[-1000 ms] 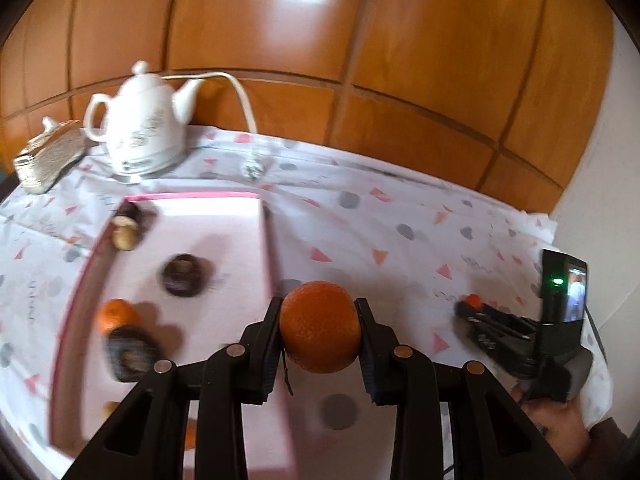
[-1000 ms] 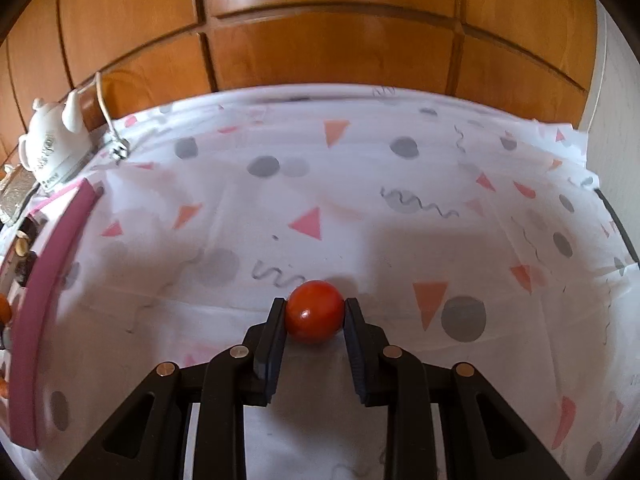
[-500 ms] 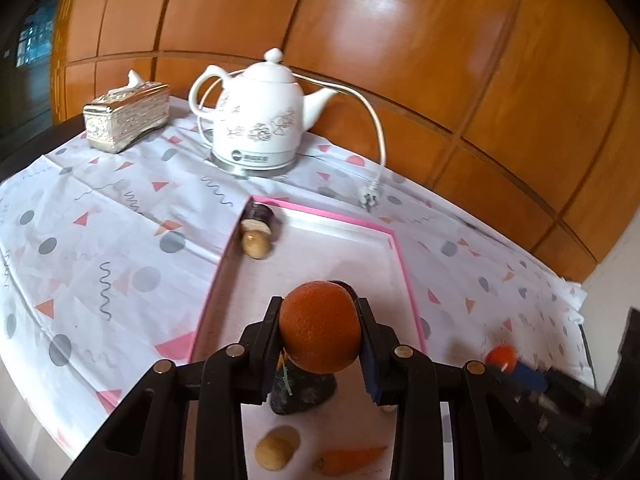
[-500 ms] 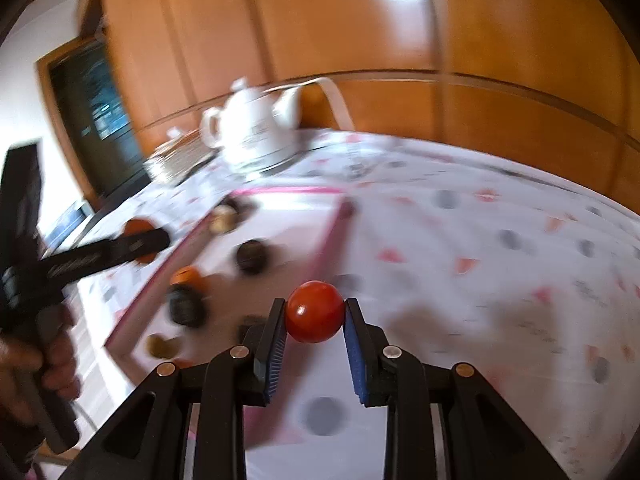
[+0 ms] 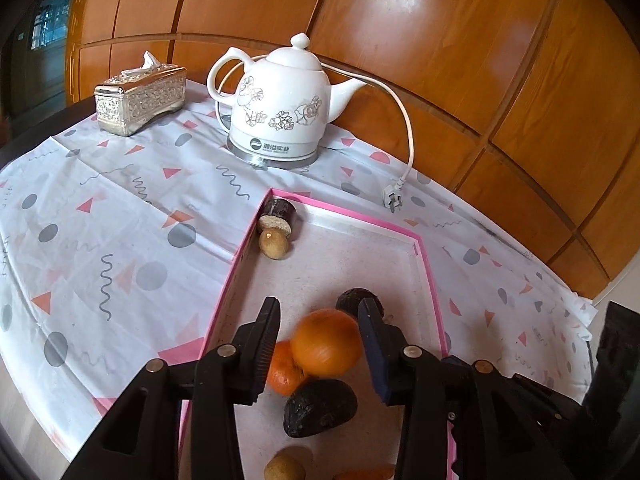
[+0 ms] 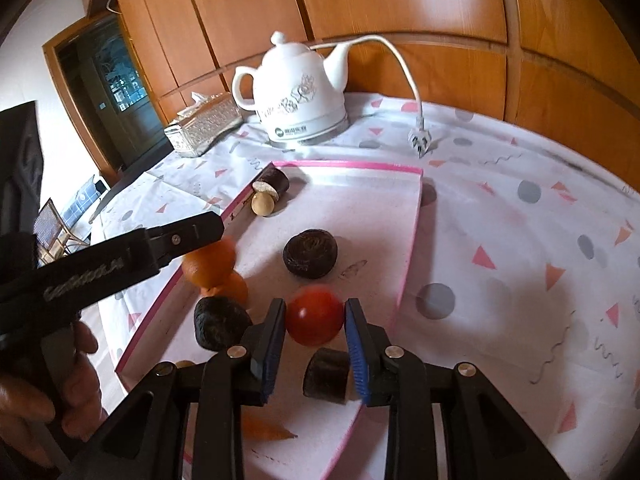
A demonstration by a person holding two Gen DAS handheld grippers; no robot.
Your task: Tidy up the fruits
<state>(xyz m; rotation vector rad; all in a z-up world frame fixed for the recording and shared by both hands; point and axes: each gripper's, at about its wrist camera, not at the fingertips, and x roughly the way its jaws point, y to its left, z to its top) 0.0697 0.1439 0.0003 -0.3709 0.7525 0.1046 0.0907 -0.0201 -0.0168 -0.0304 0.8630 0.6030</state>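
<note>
On the pink-rimmed tray (image 5: 434,300), left wrist view:
- My left gripper (image 5: 318,308): jaws have just been opening and now stand spread; a gap shows at the left pad
- Orange (image 5: 326,342): blurred, loose between the jaws, over the tray's near end, above a smaller orange (image 5: 282,372) and a dark avocado (image 5: 320,408)
- Kettle (image 5: 280,116) and tissue box (image 5: 140,98): on the patterned cloth (image 5: 120,220) beyond the tray

Right wrist view:
- My right gripper (image 6: 316,306): jaws have just eased apart slightly
- Tomato (image 6: 316,316): between the blue pads, close against both; I cannot tell whether they press it; it hangs over the tray's near right part
- Dark round fruit (image 6: 310,254): mid-tray
- My hand (image 6: 40,392): on the left gripper's handle
</note>
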